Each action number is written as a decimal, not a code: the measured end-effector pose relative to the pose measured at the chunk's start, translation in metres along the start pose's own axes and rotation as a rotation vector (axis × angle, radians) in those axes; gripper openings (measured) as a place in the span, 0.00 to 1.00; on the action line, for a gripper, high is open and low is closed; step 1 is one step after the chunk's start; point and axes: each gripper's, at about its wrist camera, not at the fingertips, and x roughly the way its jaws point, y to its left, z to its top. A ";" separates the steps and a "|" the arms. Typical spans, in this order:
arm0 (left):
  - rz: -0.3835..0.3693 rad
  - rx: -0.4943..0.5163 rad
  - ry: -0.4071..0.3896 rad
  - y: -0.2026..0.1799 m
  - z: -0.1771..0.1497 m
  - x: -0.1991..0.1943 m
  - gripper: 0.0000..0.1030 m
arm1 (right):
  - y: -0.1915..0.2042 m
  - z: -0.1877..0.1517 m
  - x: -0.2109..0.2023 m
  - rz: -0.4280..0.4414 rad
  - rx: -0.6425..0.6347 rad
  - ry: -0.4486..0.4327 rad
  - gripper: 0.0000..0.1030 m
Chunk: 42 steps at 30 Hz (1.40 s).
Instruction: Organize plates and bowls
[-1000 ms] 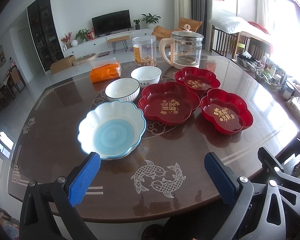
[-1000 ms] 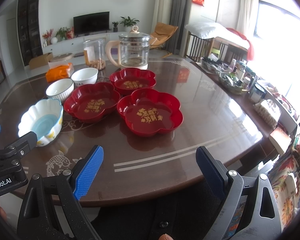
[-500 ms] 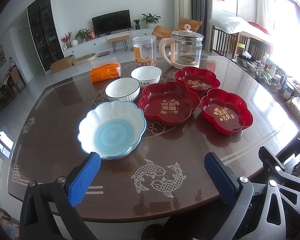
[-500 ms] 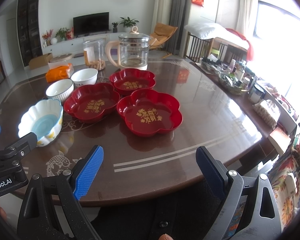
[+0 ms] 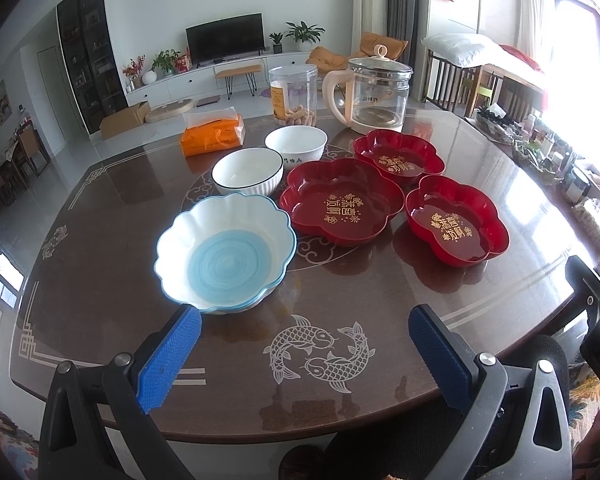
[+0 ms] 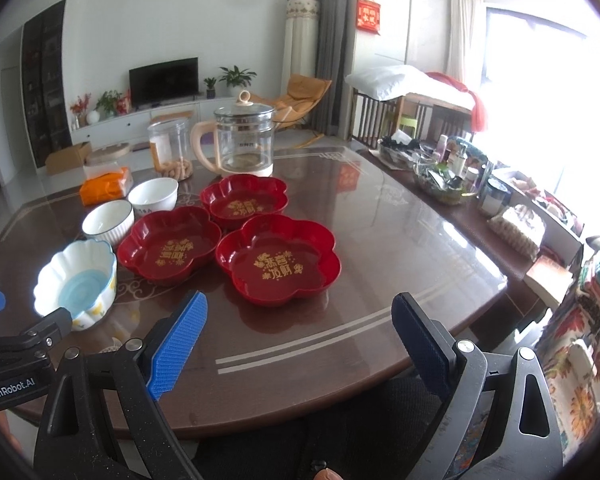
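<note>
A dark brown table (image 5: 100, 280) is spreading across both views, with a pair of fish inlaid near its front edge. Three red flower-shaped plates are sitting clustered at its middle — the centre plate (image 5: 342, 207), the far plate (image 5: 398, 156) behind it and the near right plate (image 5: 456, 220), their rims touching or nearly so. Left of them, a scalloped white bowl with a blue base (image 5: 226, 252) is resting close to the front, seemingly stacked on another like it. Behind it a ribbed white bowl (image 5: 247, 171) and a plain white bowl (image 5: 296, 143) are standing side by side. Farther back, a glass kettle (image 5: 376, 92), a clear jar (image 5: 293, 94) and an orange tissue pack (image 5: 213, 132) are lining the far edge. The left gripper (image 5: 304, 350) is hovering over the front edge, fingers spread wide and holding nothing; the right gripper (image 6: 300, 338) is hanging likewise — released, empty, in front of the near right plate.
</note>
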 end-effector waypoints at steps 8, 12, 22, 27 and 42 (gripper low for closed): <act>-0.089 -0.026 0.059 0.016 0.006 0.015 1.00 | -0.014 0.002 0.001 0.121 0.052 -0.041 0.92; -0.109 -0.059 0.080 0.025 0.014 0.026 1.00 | -0.018 0.002 0.006 0.176 0.052 -0.055 0.93; -0.157 -0.033 0.108 0.017 0.031 0.046 1.00 | -0.034 -0.003 0.035 0.169 0.092 0.065 0.93; -0.229 -0.054 0.153 -0.006 0.049 0.070 1.00 | -0.062 0.009 0.069 0.147 0.105 0.140 0.92; -0.219 -0.119 0.319 -0.119 0.071 0.178 0.67 | -0.127 0.067 0.234 0.285 0.164 0.357 0.91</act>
